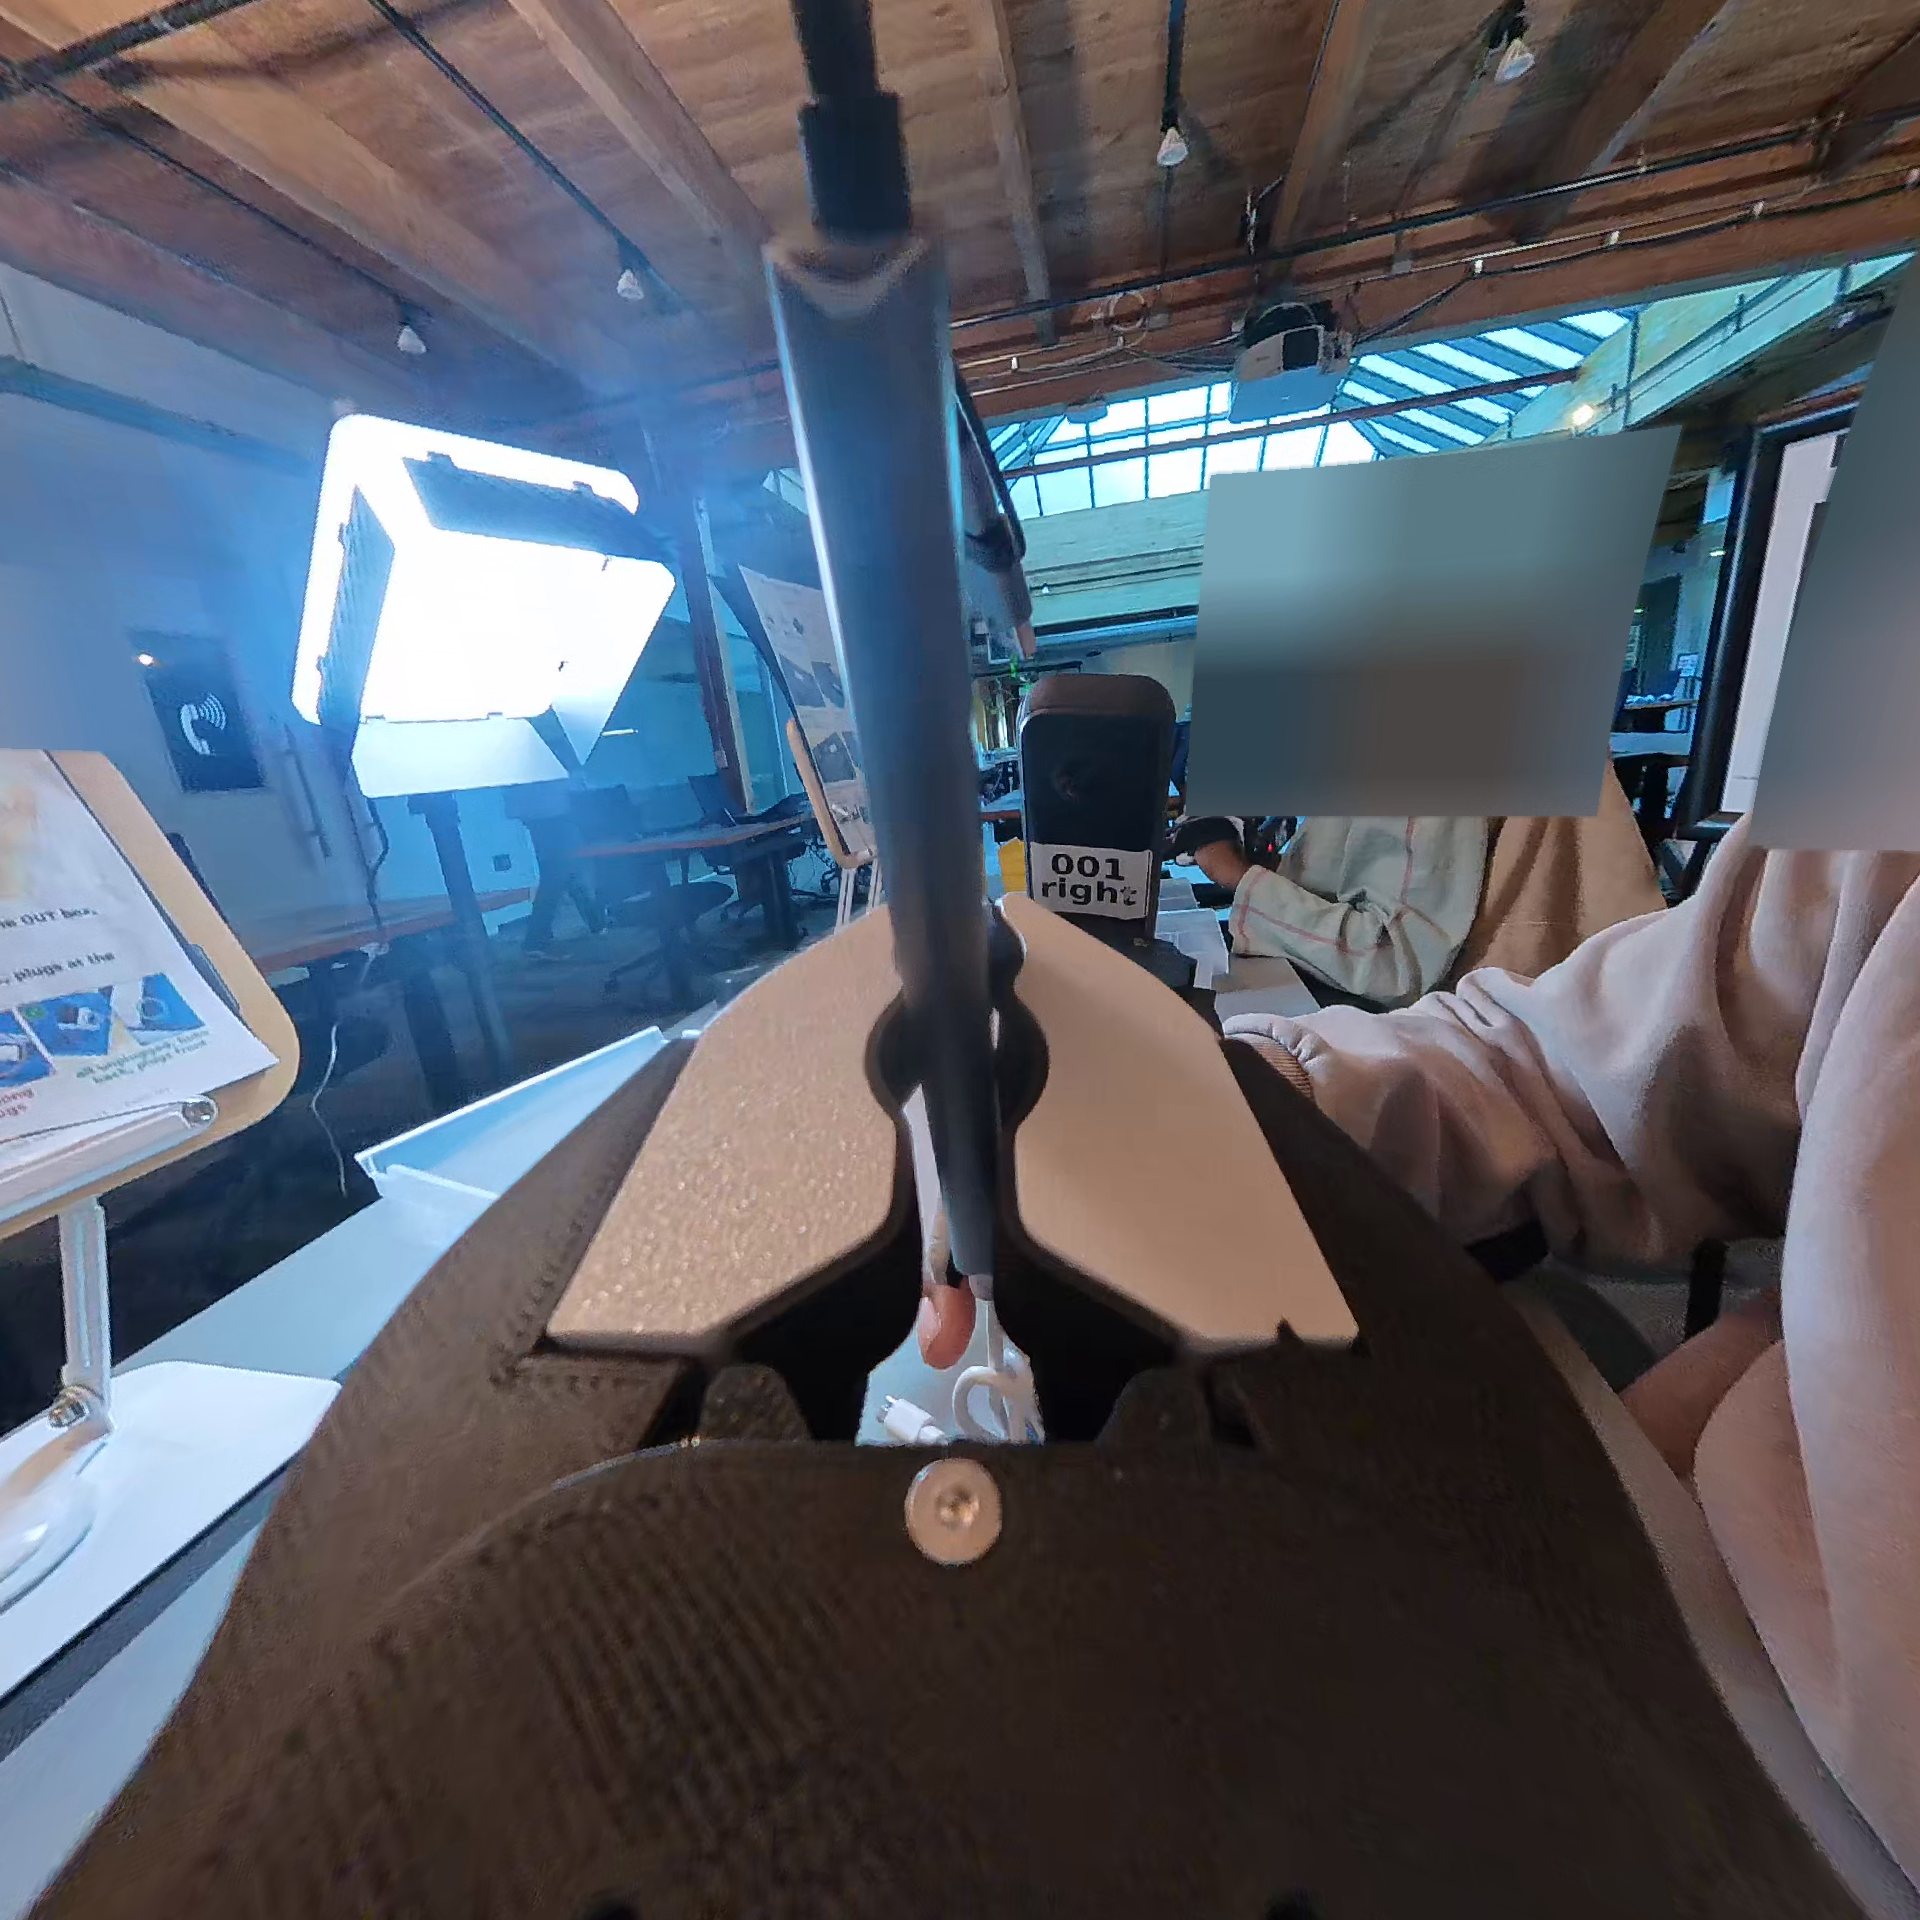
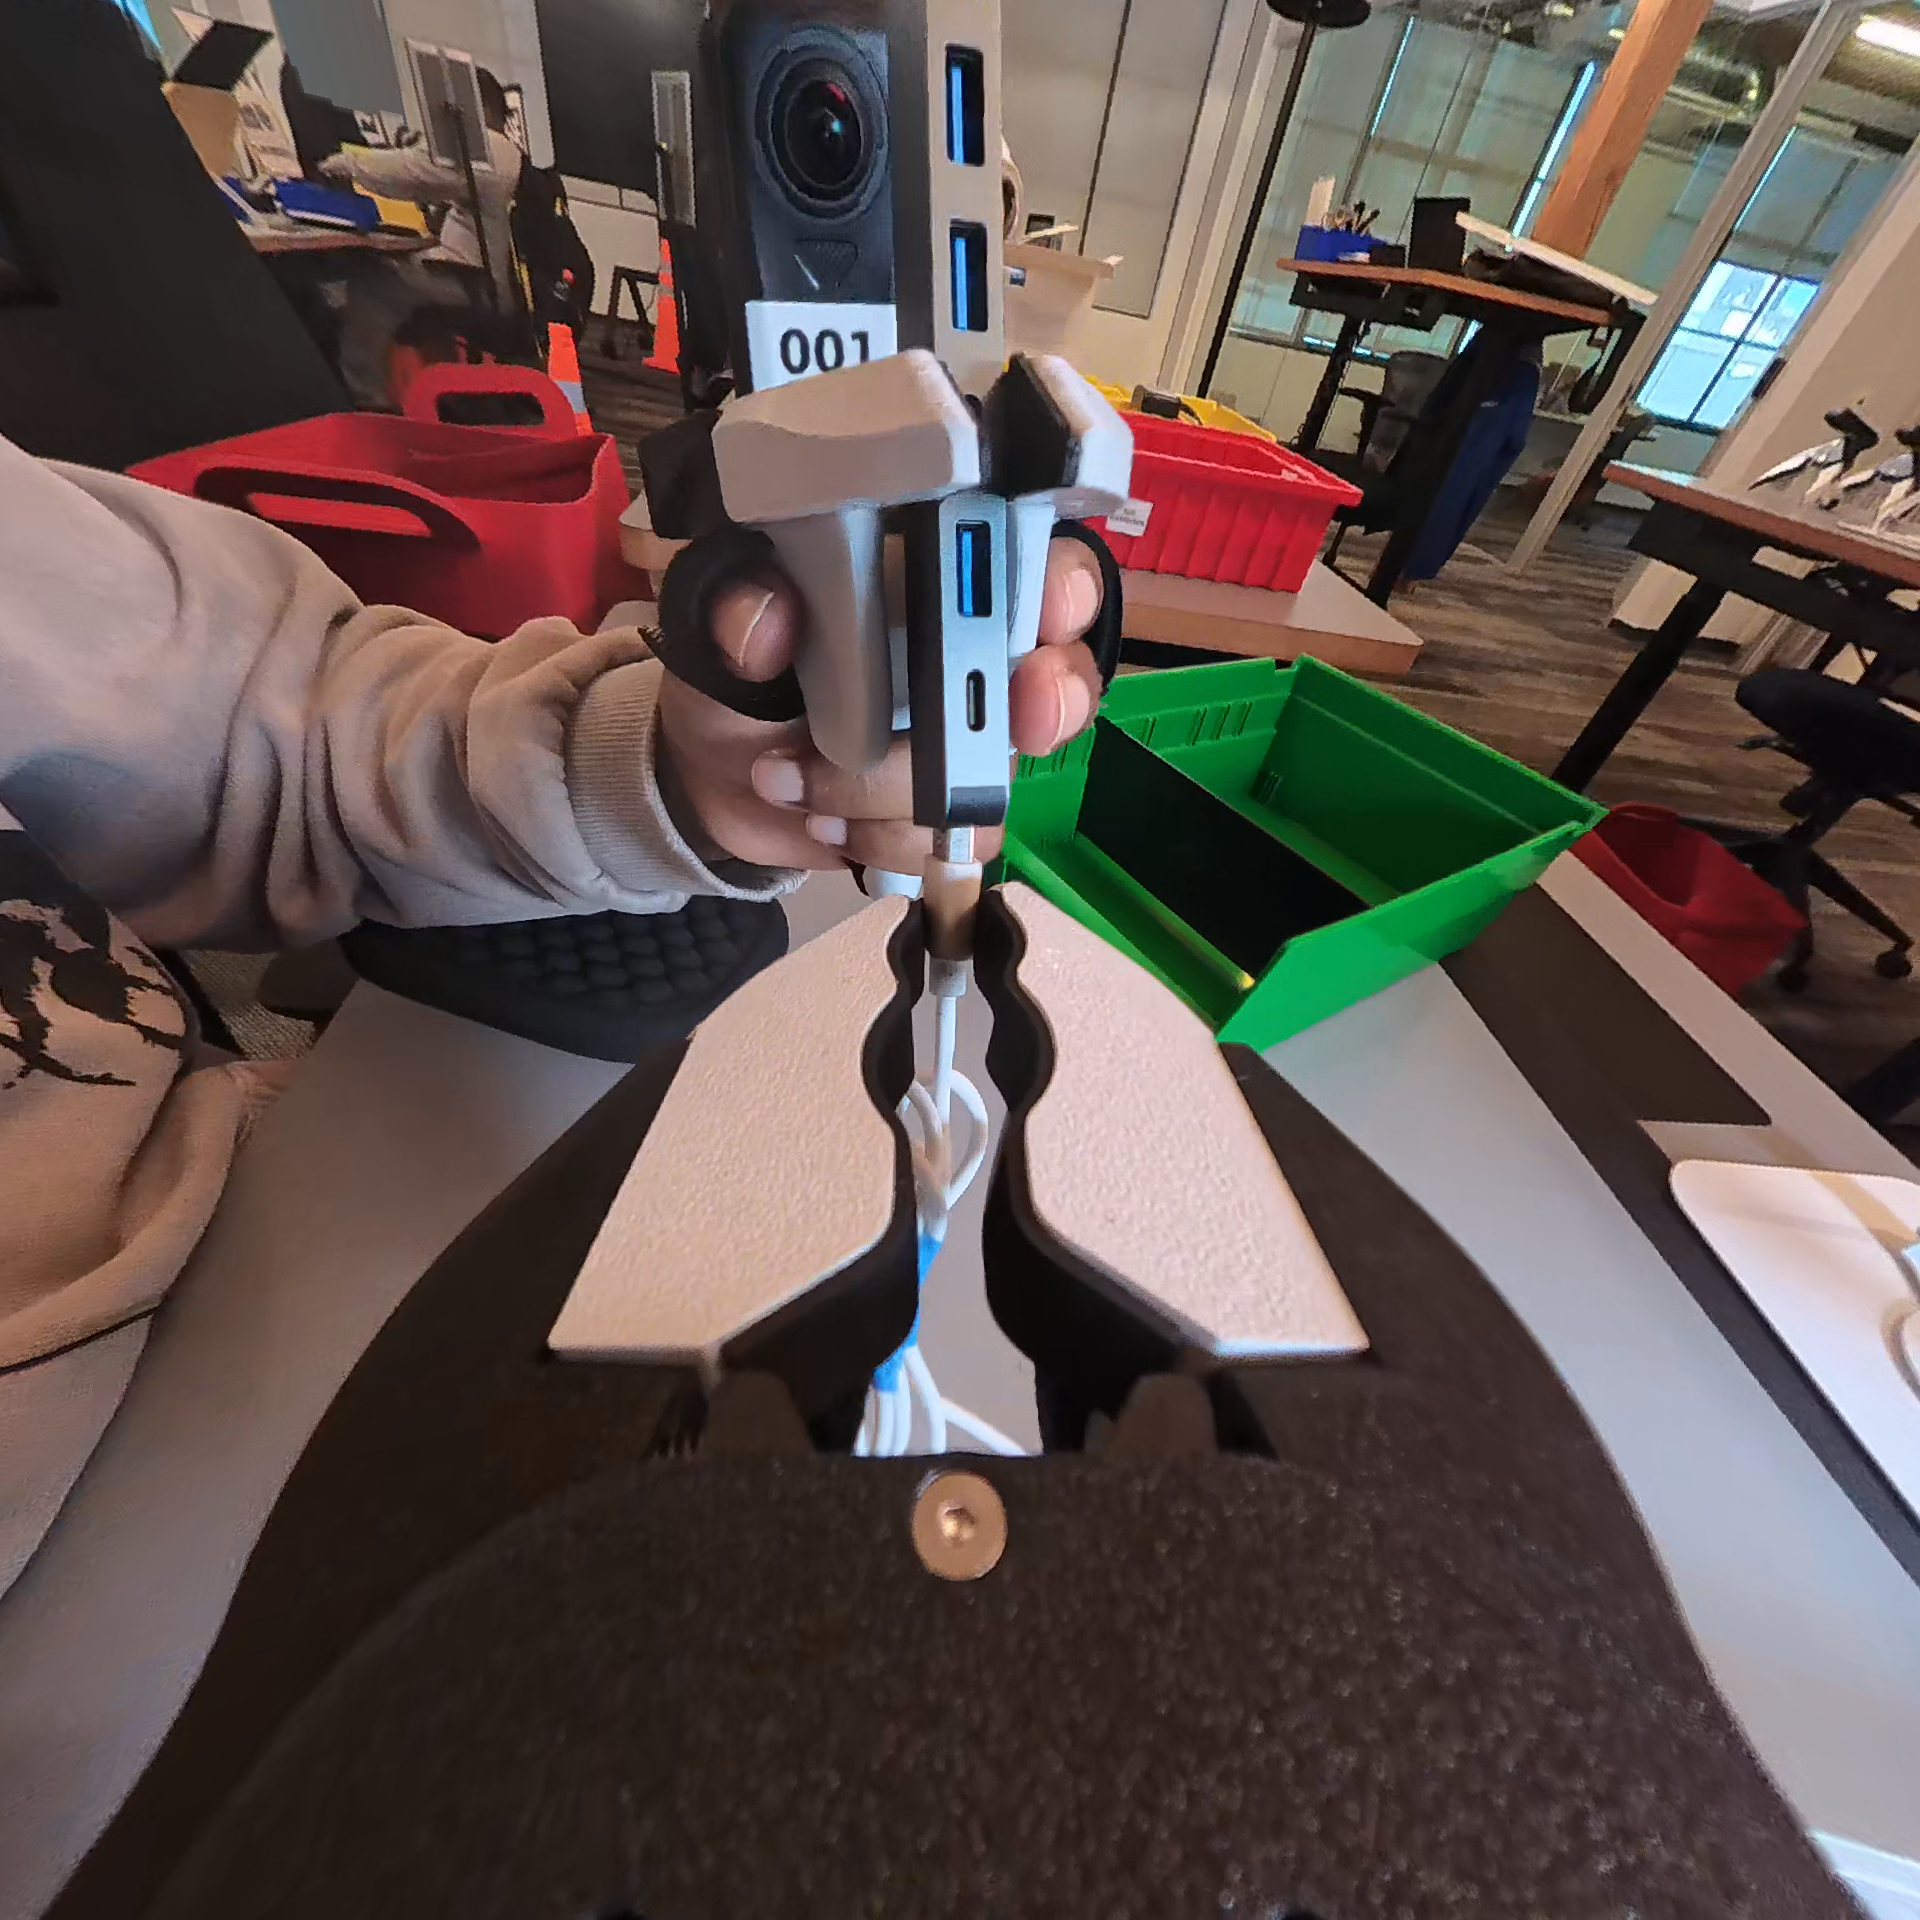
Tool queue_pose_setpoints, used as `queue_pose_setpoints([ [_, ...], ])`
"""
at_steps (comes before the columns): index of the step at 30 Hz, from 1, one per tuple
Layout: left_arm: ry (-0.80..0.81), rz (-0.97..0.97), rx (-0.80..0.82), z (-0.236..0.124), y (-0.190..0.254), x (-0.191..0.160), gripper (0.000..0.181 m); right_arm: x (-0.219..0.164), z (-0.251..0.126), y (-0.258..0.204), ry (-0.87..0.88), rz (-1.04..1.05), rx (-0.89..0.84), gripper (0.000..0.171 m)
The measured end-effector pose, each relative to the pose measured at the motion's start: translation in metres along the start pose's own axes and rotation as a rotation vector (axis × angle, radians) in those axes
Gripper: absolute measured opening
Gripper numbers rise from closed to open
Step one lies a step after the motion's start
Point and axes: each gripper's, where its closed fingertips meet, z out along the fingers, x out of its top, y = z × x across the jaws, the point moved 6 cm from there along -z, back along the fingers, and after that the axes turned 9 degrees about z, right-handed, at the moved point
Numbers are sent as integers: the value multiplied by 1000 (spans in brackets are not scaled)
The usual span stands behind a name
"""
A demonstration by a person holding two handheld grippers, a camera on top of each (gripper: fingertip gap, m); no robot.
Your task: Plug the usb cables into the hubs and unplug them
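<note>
— Left gripper (image 1: 951, 1023)?
— Jaws clamped on the grey hub (image 1: 883, 665), standing toward 12 o'clock.
— Right gripper (image 2: 951, 925)?
— Jaws pinch the white cable (image 2: 943, 1049) plug at the hub's 6 o'clock end.

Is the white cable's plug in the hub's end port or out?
In, or nearly: the plug, pinched in the right tool, meets the grey hub's bottom end with only a sliver of metal showing. Full seating: cannot tell.

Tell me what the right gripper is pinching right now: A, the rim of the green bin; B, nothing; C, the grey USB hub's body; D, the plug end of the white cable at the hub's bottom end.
D: in the right wrist view the right gripper is shut on the white cable's plug, right under the grey USB hub held by the left gripper.
</note>
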Motion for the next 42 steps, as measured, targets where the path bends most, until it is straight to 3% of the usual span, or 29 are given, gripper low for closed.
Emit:
queue_pose_setpoints([
  [8,55,-11,25,-6,-4,16,9,11,5,0,28,13,58,9],
  [10,331,-72,104,-31,-18,59,9,-47,13,12,-345,-155,-53,8],
  [11,428,-84,106,-53,-26,92,9,-71,14,15,-312,-117,-64,8],
  [12,427,21,146,-71,-26,117,9,-71,12,18,-182,14,-53,8],
  [14,269,197,217,-83,-18,126,9,-25,-1,29,-9,52,-84,8],
  [17,97,99,242,-80,-21,77,9,27,-14,36,19,-37,-140,8],
  [21,-150,-40,263,-72,-29,-1,9,54,-53,62,30,-40,-303,8],
  [26,-278,-175,219,-64,-23,-58,9,81,-111,119,34,-32,-472,8],
  [31,-364,-176,193,-57,-15,-87,9,80,-143,190,-119,-50,-577,8],
  [36,-420,-178,170,-53,-8,-104,9,43,-159,252,-308,5,-679,8],
  [39,-432,-170,151,-52,-5,-106,9,29,-158,259,-300,45,-660,8],
  [42,-429,-158,148,-52,-4,-104,9,37,-155,237,-239,47,-586,8],
])
